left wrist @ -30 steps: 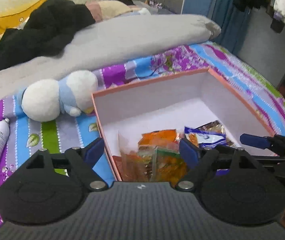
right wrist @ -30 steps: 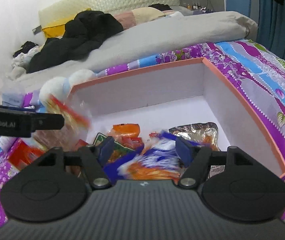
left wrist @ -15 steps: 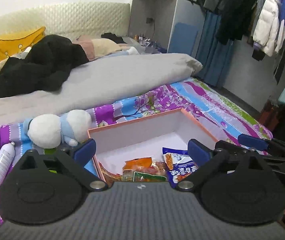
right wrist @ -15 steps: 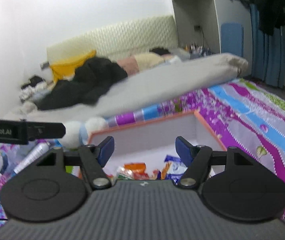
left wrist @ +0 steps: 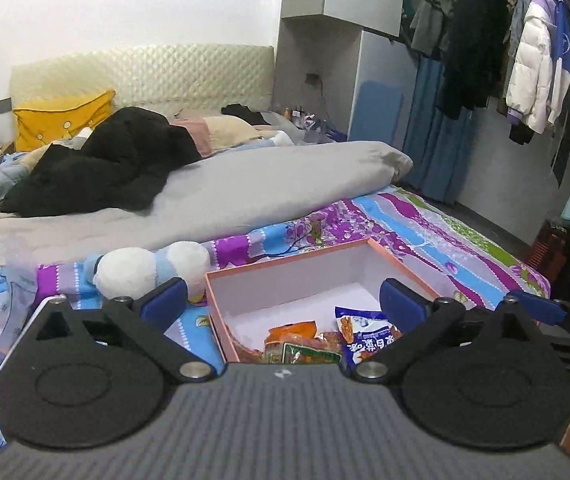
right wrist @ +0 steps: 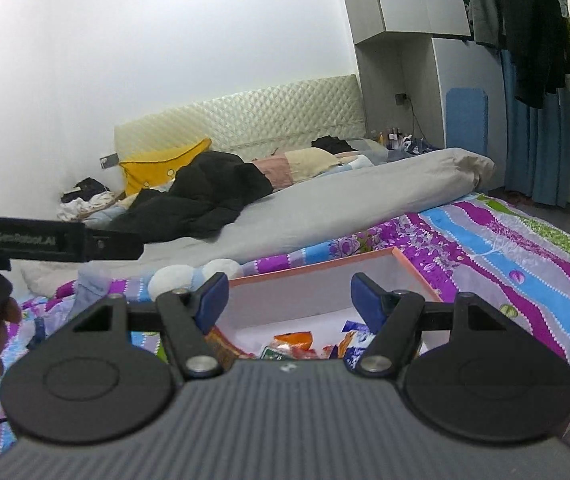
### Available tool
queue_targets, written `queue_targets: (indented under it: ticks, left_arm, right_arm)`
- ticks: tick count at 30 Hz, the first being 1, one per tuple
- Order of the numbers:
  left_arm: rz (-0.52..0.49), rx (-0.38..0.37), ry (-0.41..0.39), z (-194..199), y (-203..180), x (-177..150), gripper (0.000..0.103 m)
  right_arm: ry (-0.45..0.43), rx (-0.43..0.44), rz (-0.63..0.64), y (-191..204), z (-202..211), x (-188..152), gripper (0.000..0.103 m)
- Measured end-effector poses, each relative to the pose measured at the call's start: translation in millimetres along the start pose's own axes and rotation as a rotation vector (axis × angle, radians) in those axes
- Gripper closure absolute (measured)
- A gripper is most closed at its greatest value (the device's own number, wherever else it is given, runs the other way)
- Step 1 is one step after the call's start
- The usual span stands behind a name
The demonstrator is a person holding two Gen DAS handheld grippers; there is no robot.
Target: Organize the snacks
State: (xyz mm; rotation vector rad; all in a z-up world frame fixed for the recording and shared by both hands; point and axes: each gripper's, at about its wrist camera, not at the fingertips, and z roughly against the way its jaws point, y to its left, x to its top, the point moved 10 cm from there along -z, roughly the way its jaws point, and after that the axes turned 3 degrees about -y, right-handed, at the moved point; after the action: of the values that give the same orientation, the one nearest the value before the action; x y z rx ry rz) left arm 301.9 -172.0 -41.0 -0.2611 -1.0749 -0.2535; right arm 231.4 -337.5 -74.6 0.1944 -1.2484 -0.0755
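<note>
An open pink-rimmed box (left wrist: 285, 261) lies on the flowered bedspread, white inside. In it lie several snack packets, among them an orange one (left wrist: 291, 330) and a blue-and-white one (left wrist: 365, 334). My left gripper (left wrist: 283, 298) hangs above the box's near end, its jaws opening wide with nothing between them. My right gripper (right wrist: 289, 296) hovers over the same box (right wrist: 317, 261), open and empty; an orange packet (right wrist: 293, 338) shows below it. Each gripper's body hides the near part of the box.
A white and blue plush toy (left wrist: 145, 270) lies just left of the box. A rolled grey duvet (left wrist: 245, 188) and black clothing (left wrist: 105, 168) fill the bed behind. Hanging coats (left wrist: 533, 76) line the right wall. The bed ends right of the box.
Both grippers have risen and pulled back from the box, which now looks smaller. The blurred packets near the jaws a second ago now lie in the box. The left jaws have widened.
</note>
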Motion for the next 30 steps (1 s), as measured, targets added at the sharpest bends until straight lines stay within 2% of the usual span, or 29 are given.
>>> queue_targets:
  ticks: [13,19,25,26,28,30]
  left_arm:
    - [-0.068,0.047,0.031,45,6,-47,0.0]
    - [-0.032,0.054,0.064,56,13,-73,0.0]
    - [-0.003,0.065,0.067,60,22,-81,0.0]
    - [-0.001,0.061,0.068,59,23,-80,0.0]
    - [0.001,0.062,0.067,60,24,-81,0.0]
    - [0.008,0.066,0.066,60,25,-81,0.0]
  right_arm:
    - [0.037,0.007,0.009,15,28,-31,0.033]
    - [0.037,0.0,0.008,20,40,-41,0.033]
    - [0.049,-0.014,0.0,17,44,-52,0.033]
    - [0.054,-0.019,0.005,17,44,-54,0.031]
    - [0.062,-0.019,0.006,17,44,-57,0.019]
    - [0.066,-0.022,0.001,16,44,-59,0.0]
